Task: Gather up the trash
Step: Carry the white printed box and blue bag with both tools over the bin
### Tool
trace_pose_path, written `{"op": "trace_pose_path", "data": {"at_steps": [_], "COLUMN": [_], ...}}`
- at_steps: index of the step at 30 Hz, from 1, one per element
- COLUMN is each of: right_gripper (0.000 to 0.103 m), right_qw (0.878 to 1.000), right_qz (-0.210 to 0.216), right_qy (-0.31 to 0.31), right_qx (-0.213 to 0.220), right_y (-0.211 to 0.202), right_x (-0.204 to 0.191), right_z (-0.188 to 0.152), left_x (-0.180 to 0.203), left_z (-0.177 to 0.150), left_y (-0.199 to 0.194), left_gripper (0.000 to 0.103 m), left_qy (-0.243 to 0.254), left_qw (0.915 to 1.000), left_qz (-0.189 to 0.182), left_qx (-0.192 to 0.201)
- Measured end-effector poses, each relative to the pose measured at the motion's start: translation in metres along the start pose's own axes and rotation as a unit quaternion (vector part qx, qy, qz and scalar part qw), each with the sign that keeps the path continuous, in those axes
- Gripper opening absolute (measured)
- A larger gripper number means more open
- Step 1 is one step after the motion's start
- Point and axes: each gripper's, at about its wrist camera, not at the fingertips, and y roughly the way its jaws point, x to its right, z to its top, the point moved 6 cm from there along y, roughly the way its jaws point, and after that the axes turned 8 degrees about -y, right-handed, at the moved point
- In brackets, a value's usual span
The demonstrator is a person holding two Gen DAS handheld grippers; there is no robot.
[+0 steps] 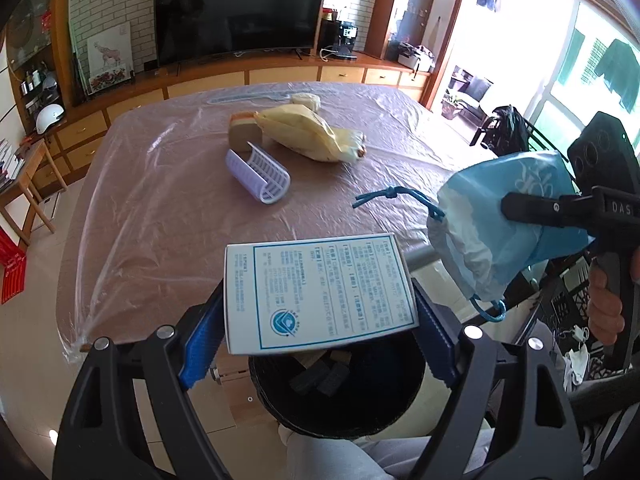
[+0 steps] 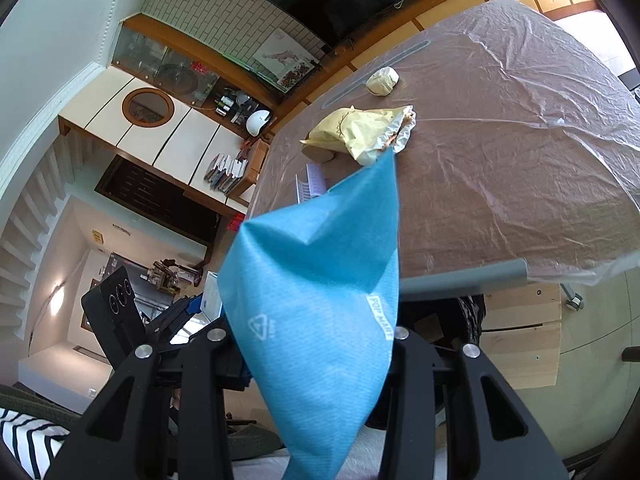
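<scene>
My left gripper [image 1: 320, 320] is shut on a white box with blue print [image 1: 320, 292] and holds it right above a black trash bin [image 1: 336, 412] that has dark scraps inside. My right gripper [image 2: 316, 344] is shut on a blue drawstring bag [image 2: 320, 296]; the bag also shows in the left wrist view [image 1: 500, 232], held in the air to the right of the bin. On the table [image 1: 160, 216] lie a yellow paper bag [image 1: 308, 132], a lilac plastic rack [image 1: 258, 176], a tan block [image 1: 244, 132] and a pale crumpled wad [image 1: 306, 100].
The table has a clear plastic cover and a grey rail [image 2: 460, 276] along its near edge. A TV [image 1: 240, 12] and wooden cabinets stand behind it. A dark chair [image 1: 508, 128] with black cloth is at the right by the window.
</scene>
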Motion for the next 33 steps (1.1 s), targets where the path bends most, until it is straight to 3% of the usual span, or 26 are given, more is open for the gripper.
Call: {"op": "trace_pose_path", "data": {"at_steps": [15,33], "right_gripper": [0.037,0.037], "right_qw": [0.998,0.985], "right_qz": [-0.026,-0.09], "right_qy": [-0.046,-0.102], "right_qx": [-0.043,-0.104], "right_y": [-0.007,0.026], "right_x": [-0.008,0.004], "right_z": [-0.037,-0.066], "left_x": [0.018,0.008], "left_z": [-0.041,-0.072], "left_y": [0.004,0.034], "left_gripper": [0.084,0.084], "left_qy": [0.018,0.009], "left_qw": [0.9994,0.9969], "left_qz": [0.005,0.029], "left_qx": [-0.027,-0.073]}}
